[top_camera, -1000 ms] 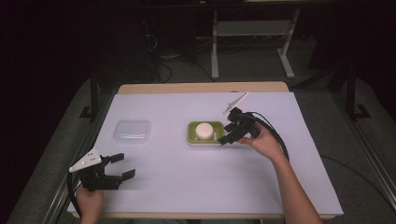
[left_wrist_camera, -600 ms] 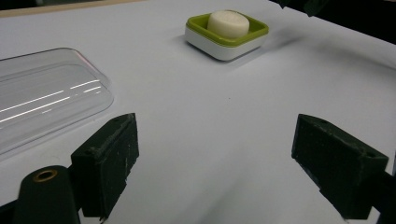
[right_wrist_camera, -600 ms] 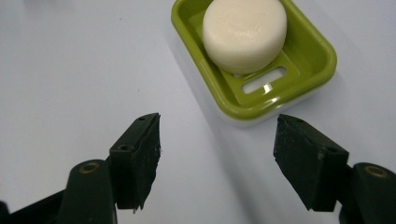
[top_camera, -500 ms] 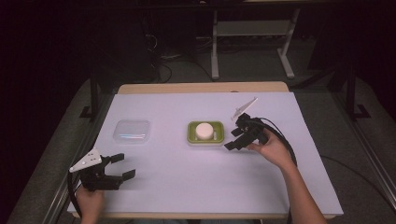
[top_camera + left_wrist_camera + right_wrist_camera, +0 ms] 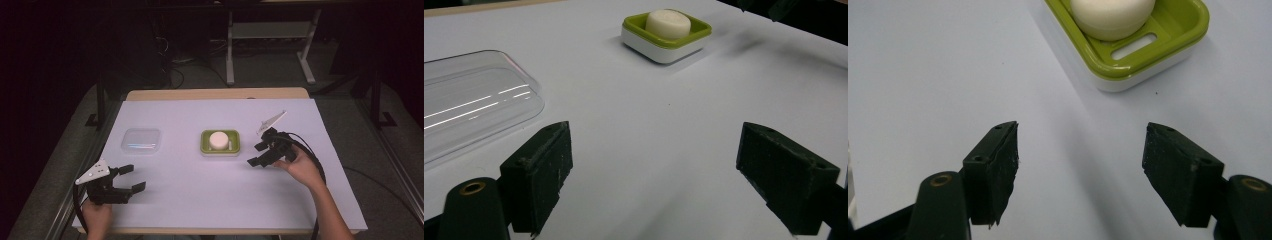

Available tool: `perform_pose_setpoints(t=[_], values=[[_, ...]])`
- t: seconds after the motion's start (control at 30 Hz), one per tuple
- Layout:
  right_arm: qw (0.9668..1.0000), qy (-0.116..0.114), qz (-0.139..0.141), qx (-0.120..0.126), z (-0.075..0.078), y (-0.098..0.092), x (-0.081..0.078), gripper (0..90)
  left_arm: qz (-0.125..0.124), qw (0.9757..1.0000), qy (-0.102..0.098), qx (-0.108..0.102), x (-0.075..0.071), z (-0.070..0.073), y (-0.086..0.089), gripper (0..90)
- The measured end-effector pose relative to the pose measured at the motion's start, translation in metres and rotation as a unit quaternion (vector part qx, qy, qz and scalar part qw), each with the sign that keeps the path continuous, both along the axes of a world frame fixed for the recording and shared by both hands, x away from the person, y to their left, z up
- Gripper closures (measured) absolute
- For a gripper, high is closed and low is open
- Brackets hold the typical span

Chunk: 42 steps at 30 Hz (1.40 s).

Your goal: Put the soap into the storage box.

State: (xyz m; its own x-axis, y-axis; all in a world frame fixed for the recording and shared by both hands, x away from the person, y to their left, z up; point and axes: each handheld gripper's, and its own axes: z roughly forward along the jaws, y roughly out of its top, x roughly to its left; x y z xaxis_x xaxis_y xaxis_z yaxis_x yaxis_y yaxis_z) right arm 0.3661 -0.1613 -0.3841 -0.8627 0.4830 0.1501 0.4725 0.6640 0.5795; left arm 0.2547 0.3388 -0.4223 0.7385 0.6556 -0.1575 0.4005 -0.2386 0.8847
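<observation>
Two grippers, both with empty jaws, on a white desk (image 5: 215, 200) that carries a soap dish.

Right gripper (image 5: 261, 154) sits just off the dish's 3 o'clock side in the high view, near it but not touching; its jaws have just been opening and stand moderately apart with nothing between them but bare desk. In the right gripper view the green soap dish (image 5: 1168, 47) lies at about 1 o'clock beyond the jaws, a round white soap (image 5: 1112, 16) resting inside. Left gripper (image 5: 131, 179) sits at the desk's 7 o'clock corner, jaws wide and holding nothing. A clear plastic lid (image 5: 141, 141) lies flat at the dish's 9 o'clock, well apart.
</observation>
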Motion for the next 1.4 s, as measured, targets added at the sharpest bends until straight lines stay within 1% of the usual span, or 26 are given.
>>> perform_pose_setpoints(t=[0.07, 0.1, 0.23, 0.27, 0.4, 0.43, 0.47, 0.5, 0.53, 0.57, 0.6, 0.73, 0.8, 0.87, 0.93, 1.13, 1.27, 1.4], values=[[1.0000, 0.003, -0.003, 0.003, -0.001, -0.002, -0.003, 29.2, -0.001, 1.0000, -0.001, -0.001, 0.000, 0.000, 0.000, 14.5], [1.0000, 0.005, -0.005, 0.000, -0.001, -0.003, -0.004, 28.7, 0.000, 1.0000, -0.001, -0.002, 0.000, 0.000, -0.001, 14.5], [1.0000, 0.005, -0.007, 0.001, -0.003, -0.007, -0.009, 28.9, 0.001, 1.0000, 0.001, -0.004, -0.001, 0.000, -0.001, 14.5], [1.0000, 0.002, -0.005, 0.002, -0.003, -0.008, -0.010, 29.0, 0.001, 1.0000, 0.001, -0.004, -0.001, 0.000, -0.001, 14.5], [0.9999, 0.006, -0.010, 0.004, -0.005, -0.013, -0.016, 28.6, 0.002, 1.0000, 0.001, -0.004, 0.000, 0.000, -0.001, 14.5], [1.0000, 0.002, -0.009, 0.003, -0.006, -0.015, -0.017, 28.3, 0.001, 1.0000, 0.001, -0.004, 0.000, 0.000, -0.001, 14.5], [0.9999, 0.004, -0.012, 0.005, -0.006, -0.016, -0.019, 28.4, 0.002, 1.0000, 0.002, -0.005, 0.000, 0.000, -0.001, 14.5], [0.9999, 0.002, -0.013, 0.006, -0.007, -0.018, -0.020, 28.4, 0.002, 1.0000, 0.002, -0.005, 0.000, 0.000, -0.001, 14.5], [0.9998, 0.006, -0.016, 0.006, -0.007, -0.019, -0.021, 28.5, 0.003, 1.0000, 0.002, -0.005, 0.000, 0.000, -0.001, 14.5], [0.9998, 0.005, -0.017, 0.007, -0.007, -0.021, -0.023, 28.4, 0.002, 1.0000, 0.003, -0.003, 0.000, -0.001, -0.001, 14.5], [0.9998, 0.001, -0.017, 0.007, -0.008, -0.022, -0.024, 28.4, 0.002, 1.0000, 0.003, -0.003, 0.000, -0.001, -0.001, 14.5], [0.9997, 0.006, -0.021, 0.008, -0.012, -0.028, -0.029, 28.1, 0.001, 1.0000, 0.002, -0.001, 0.000, -0.001, -0.001, 14.5], [0.9997, 0.004, -0.023, 0.007, -0.015, -0.031, -0.032, 28.1, 0.002, 1.0000, 0.002, -0.001, 0.000, -0.001, -0.001, 14.5], [0.9996, 0.009, -0.026, 0.011, -0.018, -0.035, -0.034, 28.0, 0.001, 1.0000, 0.002, -0.001, 0.000, -0.001, -0.001, 14.5], [0.9995, 0.008, -0.028, 0.009, -0.020, -0.038, -0.036, 28.0, 0.001, 1.0000, 0.002, 0.001, 0.000, -0.001, -0.001, 14.5], [0.9991, 0.015, -0.037, 0.015, -0.024, -0.047, -0.043, 27.7, 0.001, 1.0000, 0.003, 0.002, 0.000, -0.001, -0.002, 14.5], [0.9990, 0.013, -0.041, 0.013, -0.025, -0.051, -0.047, 27.6, 0.000, 1.0000, 0.004, 0.002, 0.000, -0.001, -0.002, 14.5], [0.9990, 0.010, -0.042, 0.015, -0.027, -0.055, -0.053, 27.6, -0.001, 1.0000, 0.006, 0.002, 0.001, -0.001, -0.002, 14.5]])
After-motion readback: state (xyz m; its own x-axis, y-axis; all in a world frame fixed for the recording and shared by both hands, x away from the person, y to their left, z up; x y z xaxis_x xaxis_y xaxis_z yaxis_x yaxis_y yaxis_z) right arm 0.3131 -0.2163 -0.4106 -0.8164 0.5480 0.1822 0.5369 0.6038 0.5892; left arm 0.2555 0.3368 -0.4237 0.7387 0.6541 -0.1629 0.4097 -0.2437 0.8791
